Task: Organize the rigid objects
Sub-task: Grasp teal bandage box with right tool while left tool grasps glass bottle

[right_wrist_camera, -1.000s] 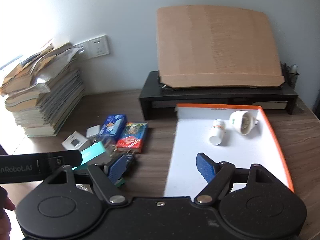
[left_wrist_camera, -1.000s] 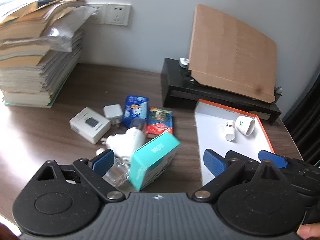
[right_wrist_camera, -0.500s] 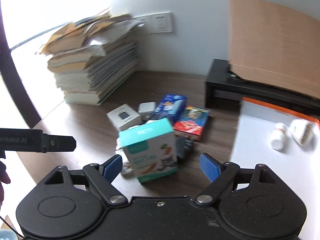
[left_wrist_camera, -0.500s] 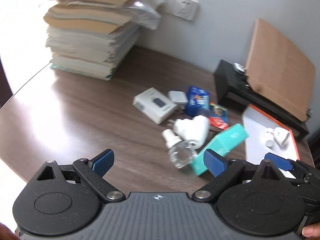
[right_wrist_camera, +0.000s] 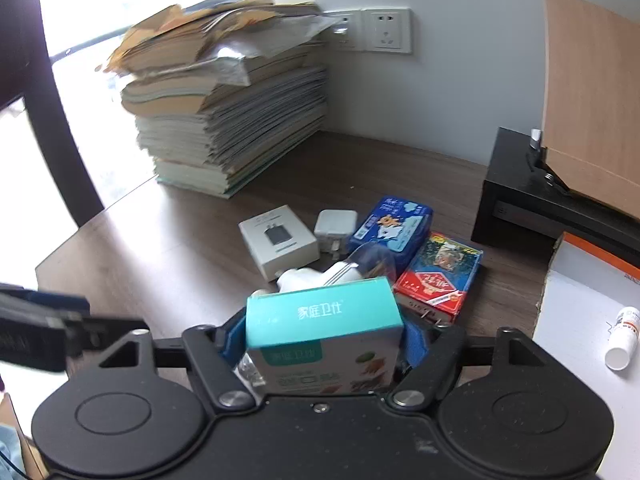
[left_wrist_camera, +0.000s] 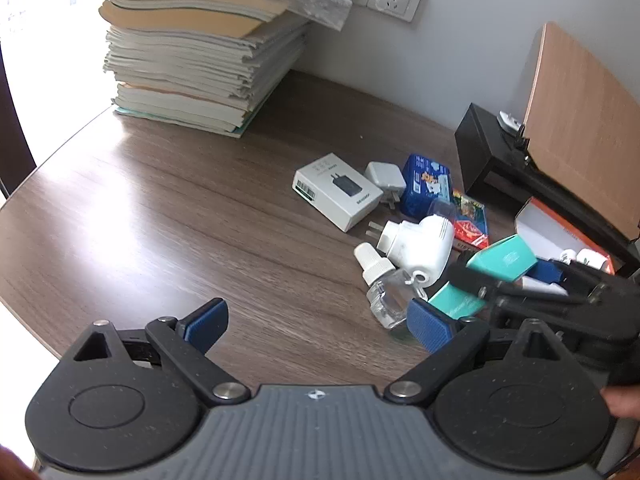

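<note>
Teal box (right_wrist_camera: 324,336) sits between the fingers of the right gripper (right_wrist_camera: 323,338), over the front of the clutter on the brown table (left_wrist_camera: 160,208); the blue pads press its two side faces, so the tongs are closed narrow on it. From the left wrist view the same box (left_wrist_camera: 502,258) appears held off the wood, tilted, though contact underneath cannot be confirmed. Left gripper (left_wrist_camera: 316,320) is spread wide and holds nothing, low over bare table. Judgement on handling: thin printed carton, probably light, stiff along edges but the broad faces would dent under a hard squeeze; glossy print may slip on the pads, so a hold across the narrow width near mid-height looks best. Likely destination is the white tray with orange rim (right_wrist_camera: 576,276) to the right, where a small white bottle (right_wrist_camera: 622,338) already lies. Remaining nearby: white charger box (right_wrist_camera: 278,240), white plug adapter (right_wrist_camera: 334,226), blue tissue pack (right_wrist_camera: 390,228), red card pack (right_wrist_camera: 438,276), clear glass bottle with white cap (left_wrist_camera: 386,288), and white plug-in device (left_wrist_camera: 420,244). Risk: the glass bottle lies just beside the carton's path.
</note>
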`<state>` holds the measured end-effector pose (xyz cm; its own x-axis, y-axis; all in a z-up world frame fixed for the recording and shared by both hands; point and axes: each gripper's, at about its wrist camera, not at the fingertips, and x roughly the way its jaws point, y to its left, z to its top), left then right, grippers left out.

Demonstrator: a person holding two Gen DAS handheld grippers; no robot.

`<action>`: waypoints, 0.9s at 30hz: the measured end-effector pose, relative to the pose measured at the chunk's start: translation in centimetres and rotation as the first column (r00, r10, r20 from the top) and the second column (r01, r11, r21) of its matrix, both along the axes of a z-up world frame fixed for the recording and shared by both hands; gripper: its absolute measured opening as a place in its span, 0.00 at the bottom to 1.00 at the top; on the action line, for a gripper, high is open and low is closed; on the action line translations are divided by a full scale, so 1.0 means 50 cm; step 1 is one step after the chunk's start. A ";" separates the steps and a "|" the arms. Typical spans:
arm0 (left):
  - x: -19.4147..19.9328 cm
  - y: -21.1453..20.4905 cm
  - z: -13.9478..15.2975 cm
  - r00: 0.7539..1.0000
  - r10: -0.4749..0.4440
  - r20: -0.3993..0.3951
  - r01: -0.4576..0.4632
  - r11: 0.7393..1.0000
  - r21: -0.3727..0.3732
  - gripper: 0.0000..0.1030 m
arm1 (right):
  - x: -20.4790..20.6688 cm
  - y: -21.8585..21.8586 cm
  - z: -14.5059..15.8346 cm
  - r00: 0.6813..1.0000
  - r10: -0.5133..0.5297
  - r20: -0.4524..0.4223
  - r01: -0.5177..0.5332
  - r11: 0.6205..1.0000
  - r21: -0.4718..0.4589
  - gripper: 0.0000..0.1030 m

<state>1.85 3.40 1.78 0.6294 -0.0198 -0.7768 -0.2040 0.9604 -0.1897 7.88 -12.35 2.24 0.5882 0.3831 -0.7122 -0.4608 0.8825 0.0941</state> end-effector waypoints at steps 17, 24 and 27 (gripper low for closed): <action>0.118 -0.105 -0.092 0.995 -0.091 -0.042 0.090 0.996 -0.023 0.95 | -0.035 -0.141 0.071 0.975 -0.216 0.047 0.213 0.976 0.050 0.83; 0.130 -0.107 -0.116 0.994 -0.104 -0.041 0.106 0.992 0.061 0.79 | -0.048 -0.168 0.084 0.966 -0.250 0.063 0.247 0.968 0.050 0.83; 0.114 -0.088 -0.112 0.993 -0.117 -0.028 0.118 0.992 0.052 0.63 | -0.050 -0.174 0.085 0.964 -0.257 0.064 0.253 0.966 0.059 0.83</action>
